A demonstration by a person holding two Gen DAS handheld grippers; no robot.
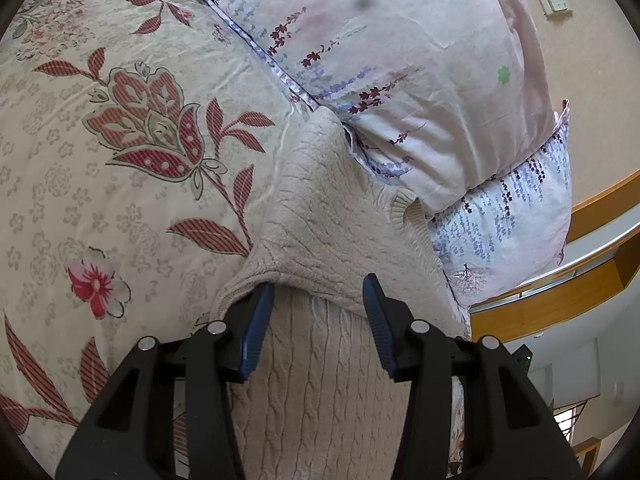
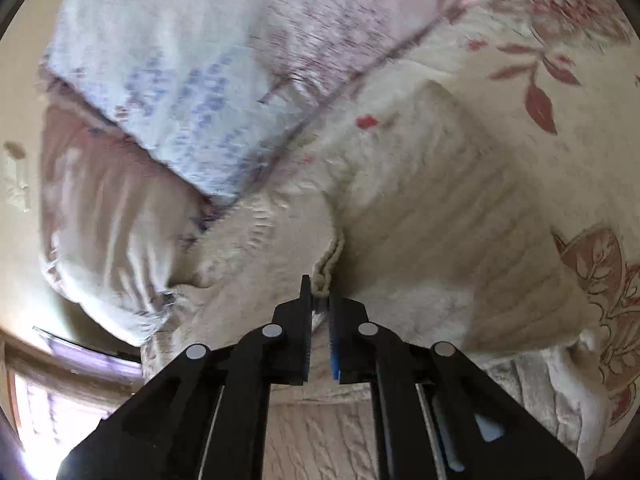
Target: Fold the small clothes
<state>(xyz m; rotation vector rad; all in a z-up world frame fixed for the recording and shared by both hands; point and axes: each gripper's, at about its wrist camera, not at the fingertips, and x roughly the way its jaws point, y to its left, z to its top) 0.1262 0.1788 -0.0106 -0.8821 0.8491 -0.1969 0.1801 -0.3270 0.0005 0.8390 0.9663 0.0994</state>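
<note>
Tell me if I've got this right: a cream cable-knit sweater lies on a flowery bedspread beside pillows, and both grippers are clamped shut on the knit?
Not quite. Only the right gripper is shut on the sweater, pinching a fold of knit, as the right wrist view shows. In the left wrist view the left gripper is open, jaws spread wide over the knit. The flowery bedspread and pillows are as you say.

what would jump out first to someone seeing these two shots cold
The cream cable-knit sweater fills the middle of both views, lying on a floral bedspread with big red flowers. The right gripper is clamped on a bunched edge of the knit, while the left gripper stands open over a fold. A pale pillow with purple sprigs lies against the sweater's far end.
</note>
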